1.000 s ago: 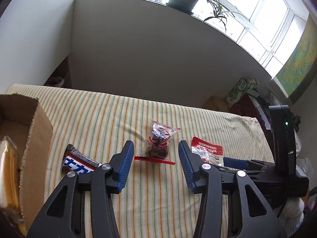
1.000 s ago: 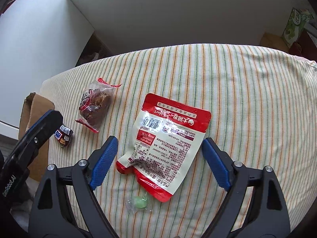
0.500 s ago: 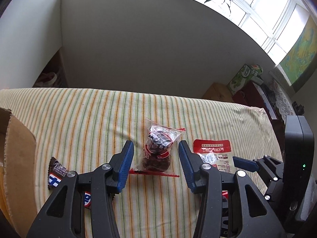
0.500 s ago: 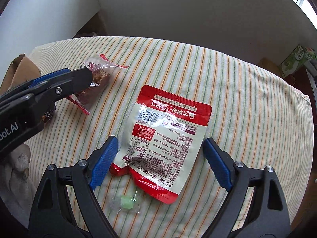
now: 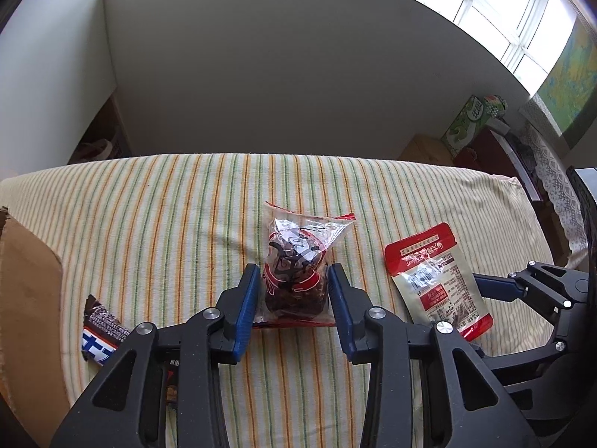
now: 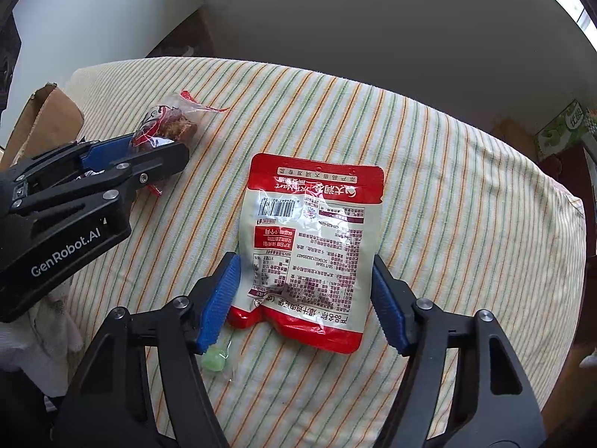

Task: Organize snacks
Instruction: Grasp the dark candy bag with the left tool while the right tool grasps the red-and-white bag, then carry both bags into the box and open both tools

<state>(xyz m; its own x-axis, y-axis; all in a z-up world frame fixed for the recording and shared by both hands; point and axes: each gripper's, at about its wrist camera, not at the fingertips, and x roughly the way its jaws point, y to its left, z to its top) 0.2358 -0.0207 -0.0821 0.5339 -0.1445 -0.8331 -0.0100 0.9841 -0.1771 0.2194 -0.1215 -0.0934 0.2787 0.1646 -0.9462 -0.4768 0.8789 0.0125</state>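
A clear bag of dark dried snack lies mid-table on the striped cloth. My left gripper straddles it with jaws closing, and the blue pads touch both of its sides. To its right lies a red-and-white pouch, printed back up. My right gripper is around the pouch with jaws closing, pads just at its long edges, and the pouch still lies flat. The right wrist view shows the left gripper on the bag.
A cardboard box stands at the left table edge. A brown and blue chocolate bar lies beside it, partly under my left gripper's arm. A small green wrapped candy sits by my right gripper's left finger. A green carton stands beyond the table.
Both grippers moved in over their snacks and narrowed. The left now brackets the dried snack bag closely, and the right's pads have come in to the pouch's edges. The right wrist rolled.
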